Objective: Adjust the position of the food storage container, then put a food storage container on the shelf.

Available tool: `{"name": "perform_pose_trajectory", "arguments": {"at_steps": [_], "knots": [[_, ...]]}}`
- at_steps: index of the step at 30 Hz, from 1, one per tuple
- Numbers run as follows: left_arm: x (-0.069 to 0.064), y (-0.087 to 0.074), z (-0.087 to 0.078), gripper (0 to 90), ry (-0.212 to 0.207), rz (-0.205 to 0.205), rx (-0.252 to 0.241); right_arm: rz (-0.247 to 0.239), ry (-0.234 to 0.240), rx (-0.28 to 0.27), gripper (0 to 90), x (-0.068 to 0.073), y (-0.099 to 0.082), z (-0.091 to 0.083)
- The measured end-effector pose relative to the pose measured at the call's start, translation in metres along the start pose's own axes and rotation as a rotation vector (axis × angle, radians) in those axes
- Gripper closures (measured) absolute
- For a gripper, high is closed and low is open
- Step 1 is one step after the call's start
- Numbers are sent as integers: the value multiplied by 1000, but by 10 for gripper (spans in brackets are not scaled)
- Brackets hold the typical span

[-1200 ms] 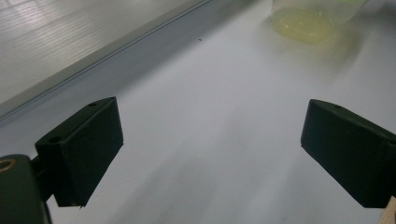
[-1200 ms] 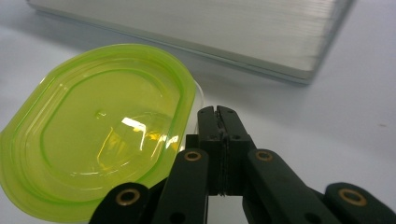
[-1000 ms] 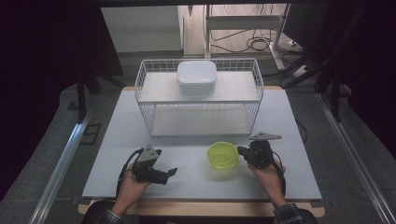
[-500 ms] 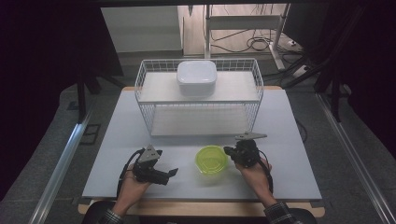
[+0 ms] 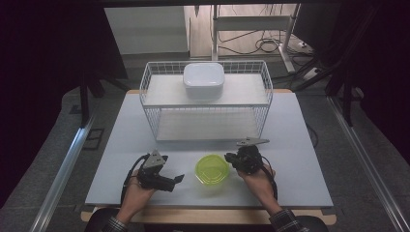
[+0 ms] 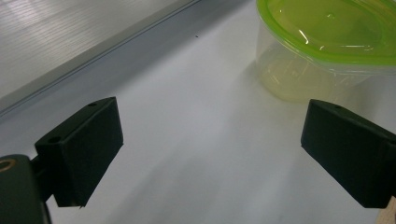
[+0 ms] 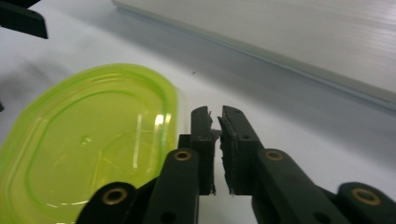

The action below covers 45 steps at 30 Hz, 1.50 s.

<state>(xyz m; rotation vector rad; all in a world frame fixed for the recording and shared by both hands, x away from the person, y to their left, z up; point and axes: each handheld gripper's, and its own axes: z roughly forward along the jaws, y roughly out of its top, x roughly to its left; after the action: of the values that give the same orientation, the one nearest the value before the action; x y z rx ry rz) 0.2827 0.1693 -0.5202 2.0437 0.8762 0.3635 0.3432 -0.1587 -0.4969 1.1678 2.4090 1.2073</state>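
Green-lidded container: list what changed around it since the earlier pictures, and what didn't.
The green-lidded container slid left across the table, pushed by the right gripper, which moved left with it. Its jaws, nearly shut beside the lid with nothing between them, have just been opening slightly. The left gripper, open, the wire basket and the white box stayed put.
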Motion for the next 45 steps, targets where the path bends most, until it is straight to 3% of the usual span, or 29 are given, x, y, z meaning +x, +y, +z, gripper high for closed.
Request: {"name": "perform_pose_trajectory", "arguments": {"at_steps": [7, 22, 36, 45], "knots": [[1, 0, 0, 53, 0, 2, 6, -22, -28, -30, 746, -8, 1, -11], [2, -2, 2, 53, 2, 0, 21, -102, -68, -25, 429, -13, -7, -22], [3, -3, 3, 52, 3, 1, 28, -120, -71, 16, 235, -21, -16, -14], [3, -3, 3, 52, 2, 1, 29, -93, -69, 10, 147, -25, -17, -13]]}}
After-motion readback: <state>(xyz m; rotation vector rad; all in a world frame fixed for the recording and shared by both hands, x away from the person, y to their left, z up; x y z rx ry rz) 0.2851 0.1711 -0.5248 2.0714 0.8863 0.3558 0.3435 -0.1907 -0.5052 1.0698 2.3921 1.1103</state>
